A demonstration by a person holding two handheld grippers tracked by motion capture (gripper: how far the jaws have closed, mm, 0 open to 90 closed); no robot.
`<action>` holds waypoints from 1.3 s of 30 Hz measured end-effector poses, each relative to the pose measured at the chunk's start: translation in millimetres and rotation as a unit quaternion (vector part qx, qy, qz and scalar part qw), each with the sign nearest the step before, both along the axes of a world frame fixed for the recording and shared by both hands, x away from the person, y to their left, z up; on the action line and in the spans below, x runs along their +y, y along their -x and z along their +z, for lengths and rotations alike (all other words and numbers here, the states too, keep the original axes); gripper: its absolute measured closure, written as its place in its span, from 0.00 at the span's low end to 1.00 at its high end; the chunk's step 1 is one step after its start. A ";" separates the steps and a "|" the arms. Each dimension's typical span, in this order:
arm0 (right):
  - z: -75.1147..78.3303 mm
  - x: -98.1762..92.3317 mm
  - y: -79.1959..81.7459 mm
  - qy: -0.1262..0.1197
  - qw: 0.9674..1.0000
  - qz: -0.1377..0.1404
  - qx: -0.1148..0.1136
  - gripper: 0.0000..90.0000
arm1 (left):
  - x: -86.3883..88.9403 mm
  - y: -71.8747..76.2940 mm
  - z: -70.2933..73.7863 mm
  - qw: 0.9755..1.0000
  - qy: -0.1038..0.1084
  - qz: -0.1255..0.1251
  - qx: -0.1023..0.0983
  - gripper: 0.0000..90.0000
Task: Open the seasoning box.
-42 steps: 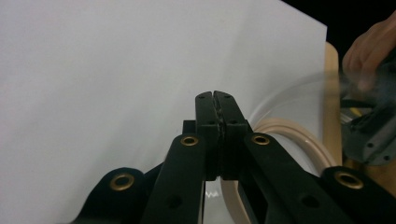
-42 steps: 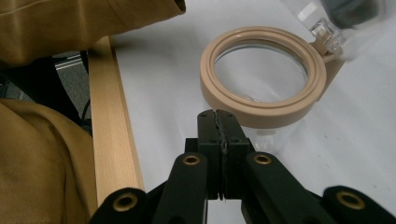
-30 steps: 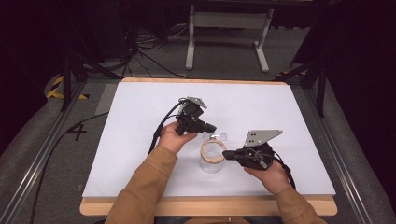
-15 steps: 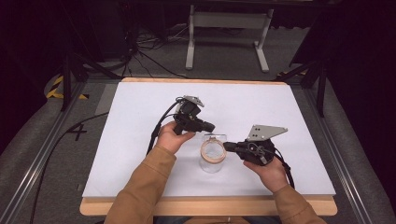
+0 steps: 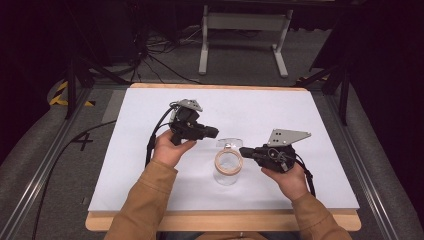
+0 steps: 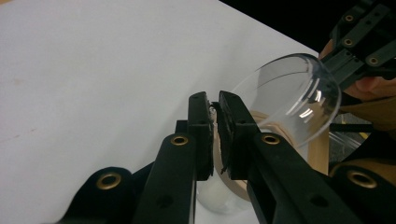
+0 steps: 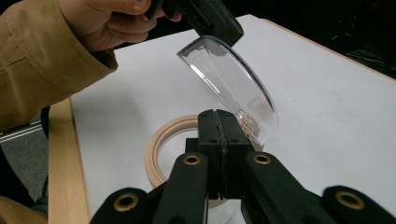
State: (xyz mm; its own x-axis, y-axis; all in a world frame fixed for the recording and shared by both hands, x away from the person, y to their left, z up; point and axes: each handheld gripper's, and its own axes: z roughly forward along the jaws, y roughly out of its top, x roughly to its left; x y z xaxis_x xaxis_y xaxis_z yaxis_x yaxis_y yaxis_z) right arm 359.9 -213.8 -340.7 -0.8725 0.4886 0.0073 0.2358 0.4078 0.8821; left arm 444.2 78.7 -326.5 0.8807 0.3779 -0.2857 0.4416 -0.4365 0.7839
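Right gripper view, clear lid (image 7: 229, 84) raised over jar (image 7: 161, 140), right gripper (image 7: 223, 122) fingers together, left gripper (image 6: 215, 109) fingers nearly closed.

Both tools, the left tool (image 5: 212, 132) and the right tool (image 5: 245, 150), are black, with brass-ringed screws along their arms. A grey three-cornered plate (image 5: 287, 136) tops each, a black cable (image 5: 156, 134) trails behind, and tan sleeves (image 5: 150, 200) cover the forearms.

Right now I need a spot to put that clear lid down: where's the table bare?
Bare white table lies along the far edge beyond both grippers, and at the left between the left gripper and the table's left edge. The middle is crowded: the jar, its raised lid and the right gripper sit close together.
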 end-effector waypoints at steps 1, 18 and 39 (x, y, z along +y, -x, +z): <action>0.2 0.0 -0.5 -0.001 1.000 -0.002 -0.001 1.00 | 2.2 1.6 0.6 1.000 0.001 0.007 0.002 0.93; 3.1 2.8 -24.2 -0.022 1.000 -0.014 -0.002 1.00 | 45.8 22.9 1.1 0.998 0.006 0.055 -0.007 0.91; 15.7 -11.1 -28.3 -0.030 0.999 0.002 -0.014 0.99 | 66.7 32.1 7.1 0.998 -0.002 0.053 -0.022 0.75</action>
State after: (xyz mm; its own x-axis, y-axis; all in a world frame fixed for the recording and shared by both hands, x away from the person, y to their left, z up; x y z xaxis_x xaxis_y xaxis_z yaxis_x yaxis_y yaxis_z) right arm 388.2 -225.0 -325.0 -0.8745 0.4850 0.0116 0.2091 0.3552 0.9111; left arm 412.2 145.4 -319.3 0.8477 0.4702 -0.2456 0.4499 -0.3920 0.8024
